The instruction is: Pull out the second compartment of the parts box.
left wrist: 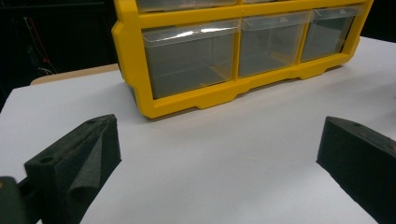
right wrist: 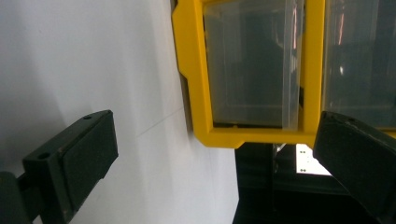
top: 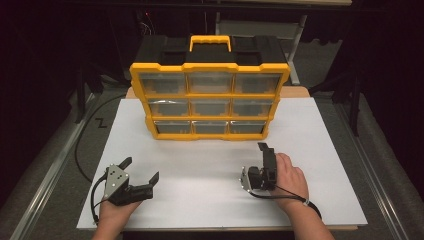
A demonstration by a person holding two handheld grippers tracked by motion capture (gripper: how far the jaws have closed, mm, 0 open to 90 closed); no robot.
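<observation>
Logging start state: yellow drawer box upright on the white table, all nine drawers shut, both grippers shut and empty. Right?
Not quite. Both grippers are open, not shut: the left gripper and right gripper each have jaws spread apart in the high view and their own views. The drawer box and the rest hold.

Organiser (top: 210, 100): yellow frame, yellow handle (top: 210, 42), black top and back. 9 drawers (top: 210, 82) in a 3 by 3 grid, clear and colourless, grey-looking inside.

Bench (top: 200, 165): plain white sheet, no pattern; a tan wooden edge (top: 295, 92) shows behind the organiser.

Left gripper (top: 141, 169): black body, black fingers (left wrist: 74, 163), grey plate (top: 115, 177) dotted with small dark holes, black cable (top: 94, 200).

Right gripper (top: 263, 147): black, with a silver-grey part at its left side.

Floor (top: 60, 145): grey. Surroundings: dark, near black.
</observation>
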